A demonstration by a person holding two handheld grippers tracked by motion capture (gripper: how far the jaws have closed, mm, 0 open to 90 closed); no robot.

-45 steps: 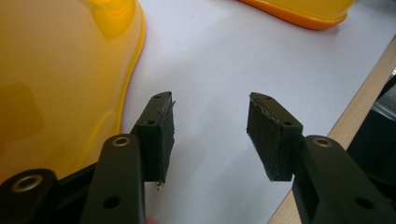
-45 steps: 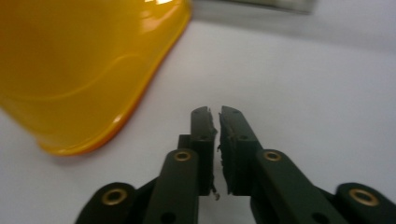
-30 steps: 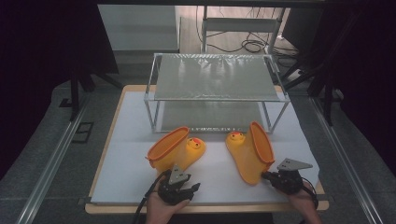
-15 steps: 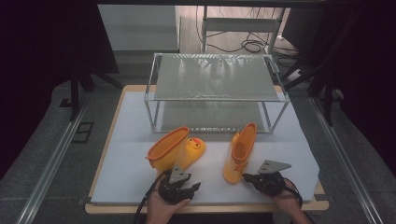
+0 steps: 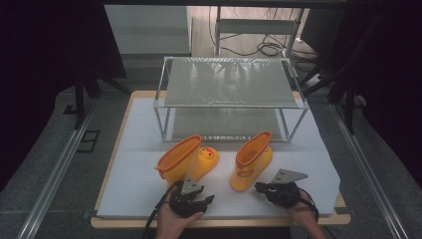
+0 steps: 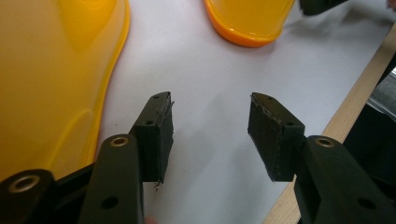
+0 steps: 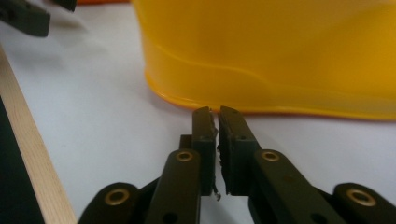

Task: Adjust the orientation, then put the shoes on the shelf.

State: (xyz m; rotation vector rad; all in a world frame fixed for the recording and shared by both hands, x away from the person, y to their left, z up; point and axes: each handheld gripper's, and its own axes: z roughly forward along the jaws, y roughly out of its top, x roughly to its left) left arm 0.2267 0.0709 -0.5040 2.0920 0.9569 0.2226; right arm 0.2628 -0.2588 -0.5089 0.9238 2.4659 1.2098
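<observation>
White table top — two yellow boots, wire rack

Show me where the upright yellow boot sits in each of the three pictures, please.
High view: the upright boot stands right of centre, on the near half of the mat.
Left gripper view: the upright boot shows at top centre, just its orange-edged base.
Right gripper view: the upright boot spans the upper right, very close.
Shared landmark: the white mat it stands on, bordered by the wooden table edge.
</observation>
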